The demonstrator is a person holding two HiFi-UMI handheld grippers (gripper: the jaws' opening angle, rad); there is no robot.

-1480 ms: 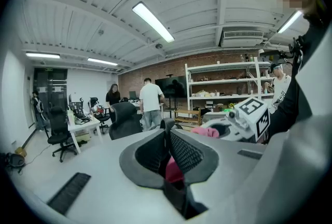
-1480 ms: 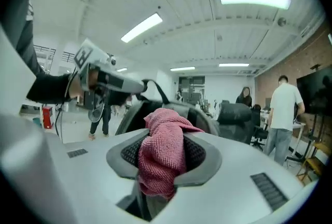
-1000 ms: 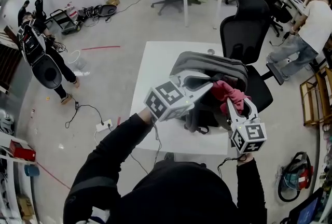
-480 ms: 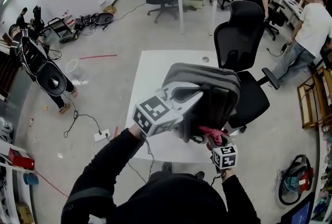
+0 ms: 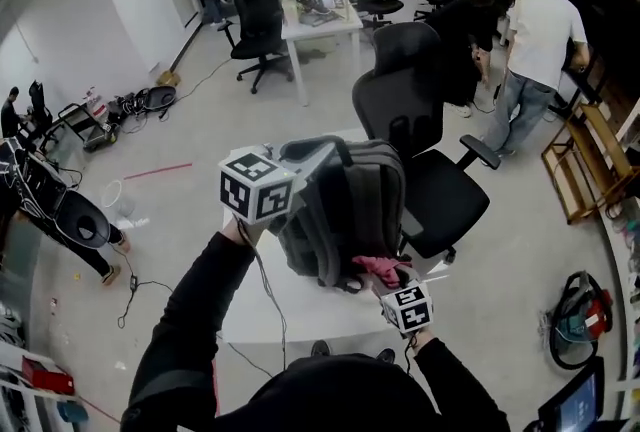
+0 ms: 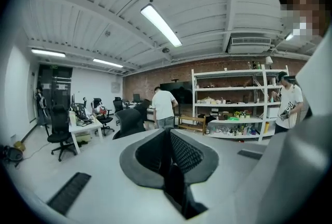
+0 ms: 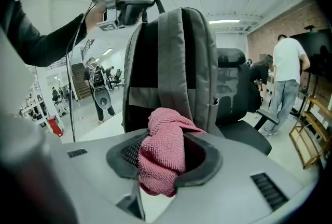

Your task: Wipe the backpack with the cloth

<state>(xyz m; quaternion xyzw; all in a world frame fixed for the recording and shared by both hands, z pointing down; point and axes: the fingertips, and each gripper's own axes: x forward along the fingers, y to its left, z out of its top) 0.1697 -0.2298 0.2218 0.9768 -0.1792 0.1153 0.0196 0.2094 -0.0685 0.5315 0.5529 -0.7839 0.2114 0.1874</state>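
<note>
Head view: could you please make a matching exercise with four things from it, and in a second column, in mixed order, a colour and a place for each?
Things:
1 backpack
2 cloth
3 chair
4 table

Descriptions:
A white, below the backpack
B pink, clamped in the right gripper
C grey and black, hanging from the left gripper
D black, just beyond the table

Pairs: 1-C, 2-B, 3-D, 4-A
</note>
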